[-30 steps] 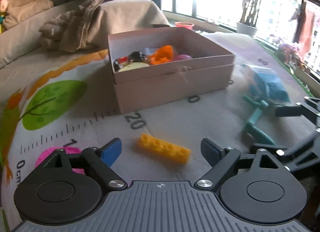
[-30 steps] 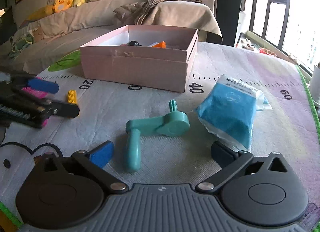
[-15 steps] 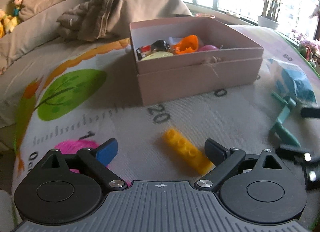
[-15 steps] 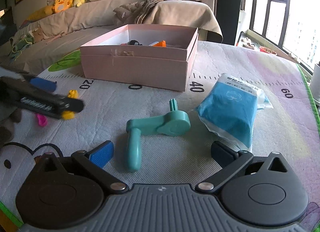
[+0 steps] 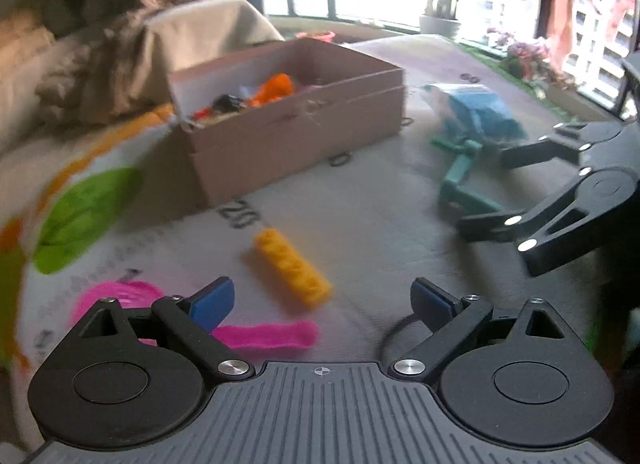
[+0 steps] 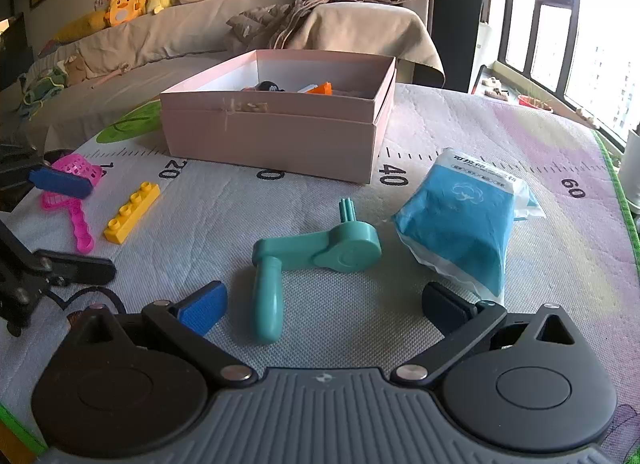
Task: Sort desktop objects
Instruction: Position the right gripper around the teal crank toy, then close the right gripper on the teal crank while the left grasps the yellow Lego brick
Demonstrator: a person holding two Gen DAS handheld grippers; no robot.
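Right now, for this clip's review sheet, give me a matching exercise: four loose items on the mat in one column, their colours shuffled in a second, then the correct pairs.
Column 1
1. building brick
2. crank handle
3. tissue packet
4. toy scoop

Column 2
A. blue
B. pink
C. yellow
D. teal

Pairs: 1-C, 2-D, 3-A, 4-B
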